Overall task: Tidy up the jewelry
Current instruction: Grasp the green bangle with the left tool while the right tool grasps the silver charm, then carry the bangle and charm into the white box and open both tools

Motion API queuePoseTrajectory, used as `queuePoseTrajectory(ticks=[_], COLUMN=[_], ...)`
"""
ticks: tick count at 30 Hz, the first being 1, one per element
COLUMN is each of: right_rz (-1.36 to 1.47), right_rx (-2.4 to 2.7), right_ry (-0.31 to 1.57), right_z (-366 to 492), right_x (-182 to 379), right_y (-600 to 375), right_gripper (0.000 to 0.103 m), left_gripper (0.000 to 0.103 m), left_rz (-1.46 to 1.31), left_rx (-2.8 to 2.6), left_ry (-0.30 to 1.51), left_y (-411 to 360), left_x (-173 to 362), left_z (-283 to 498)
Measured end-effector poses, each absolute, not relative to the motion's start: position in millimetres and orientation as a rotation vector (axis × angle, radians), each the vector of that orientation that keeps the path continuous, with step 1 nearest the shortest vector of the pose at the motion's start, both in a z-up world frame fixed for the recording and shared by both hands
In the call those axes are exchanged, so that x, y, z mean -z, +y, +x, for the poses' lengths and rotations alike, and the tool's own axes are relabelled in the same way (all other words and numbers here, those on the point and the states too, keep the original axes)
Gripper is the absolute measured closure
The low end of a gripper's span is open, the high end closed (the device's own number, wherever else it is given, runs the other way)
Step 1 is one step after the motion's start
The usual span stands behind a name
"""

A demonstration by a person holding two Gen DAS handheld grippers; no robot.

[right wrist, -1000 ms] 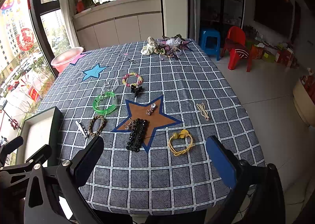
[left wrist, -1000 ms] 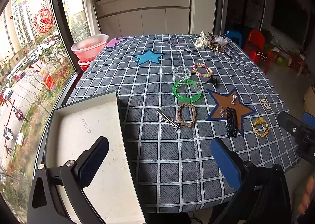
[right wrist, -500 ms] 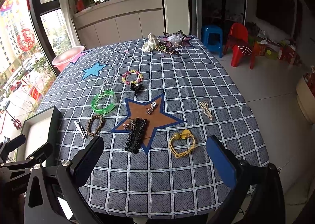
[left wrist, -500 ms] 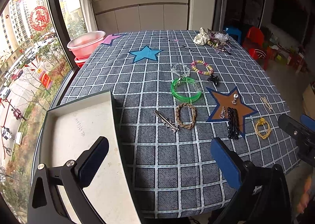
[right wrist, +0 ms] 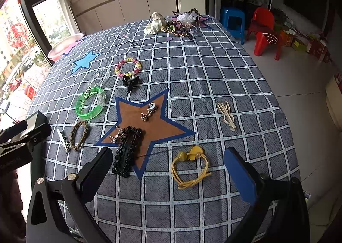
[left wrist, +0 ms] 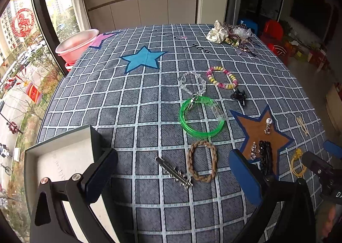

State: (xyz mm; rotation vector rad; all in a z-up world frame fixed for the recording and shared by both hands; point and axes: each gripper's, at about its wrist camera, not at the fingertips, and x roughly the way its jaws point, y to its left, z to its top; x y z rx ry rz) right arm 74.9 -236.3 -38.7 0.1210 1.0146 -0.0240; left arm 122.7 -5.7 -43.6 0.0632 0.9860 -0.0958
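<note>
Closest to me, my left tool (left wrist: 173,175) hangs spread and empty over the checked surface (left wrist: 132,114), the white tray (left wrist: 62,164) under its left finger. Just ahead between its fingers lie the silver hair clip (left wrist: 173,173), long axis running near-right to far-left, and the braided bracelet (left wrist: 201,161) beside it; the left tool is the nearer one, so I judge that clip the likely first pick. My right tool (right wrist: 168,170), equally spread and empty, hovers over the yellow hair tie (right wrist: 190,166) and black beaded clip (right wrist: 126,153). Farther off sit the green bangle (left wrist: 201,117) and pastel bead bracelet (left wrist: 222,78). Since a second ago, both tools have dropped closer to the cloth.
</note>
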Motion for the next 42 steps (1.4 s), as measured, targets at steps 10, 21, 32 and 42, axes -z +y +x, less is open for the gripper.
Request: queuePoseTrajectory(ticks=[10, 21, 32, 42], right_rz=[0.101, 0.053, 0.017, 0.130], right_rx=[0.010, 0.016, 0.012, -0.045], right_ry=[1.048, 1.103, 1.066, 1.008], right_z=[137, 163, 158, 144], right_x=[64, 94, 92, 71], right_y=[-222, -208, -199, -216], right_gripper=[0.000, 0.028, 0.084, 0.092], left_gripper=[0.001, 0.023, 0.086, 0.088], left_rz=[0.043, 0.034, 0.057, -0.009], left_rx=[0.096, 0.109, 0.184, 0.247], left_ry=[1.056, 1.144, 1.125, 1.096], left_y=[-9, -16, -27, -18], left_x=[74, 102, 99, 74], left_z=[179, 205, 204, 184])
